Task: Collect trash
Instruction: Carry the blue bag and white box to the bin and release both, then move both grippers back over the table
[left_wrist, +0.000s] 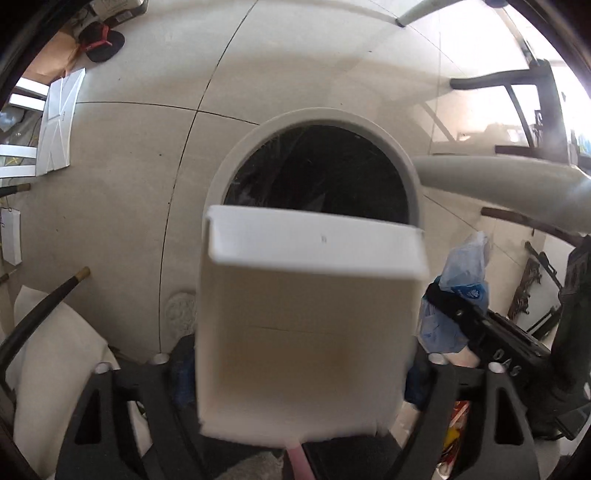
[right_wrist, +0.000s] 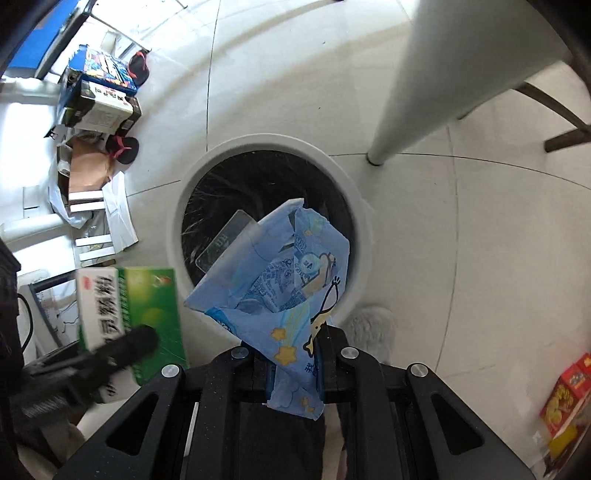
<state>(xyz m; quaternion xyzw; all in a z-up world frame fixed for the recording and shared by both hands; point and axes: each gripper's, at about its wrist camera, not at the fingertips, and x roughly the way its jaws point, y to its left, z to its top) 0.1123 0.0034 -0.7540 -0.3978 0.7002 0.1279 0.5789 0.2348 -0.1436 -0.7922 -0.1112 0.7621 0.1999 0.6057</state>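
A white round trash bin with a black liner stands on the floor; it also shows in the right wrist view. My left gripper is shut on a white-and-green carton, held just above the bin's near rim. The same carton shows at the left of the right wrist view. My right gripper is shut on a blue printed plastic wrapper, which hangs over the bin's opening. The right gripper with the wrapper shows at the right of the left wrist view.
A white table leg stands right behind the bin. Boxes, cardboard and dark slippers lie on the floor at the left. A red and yellow box lies at the right edge. A fluffy white slipper is near the bin.
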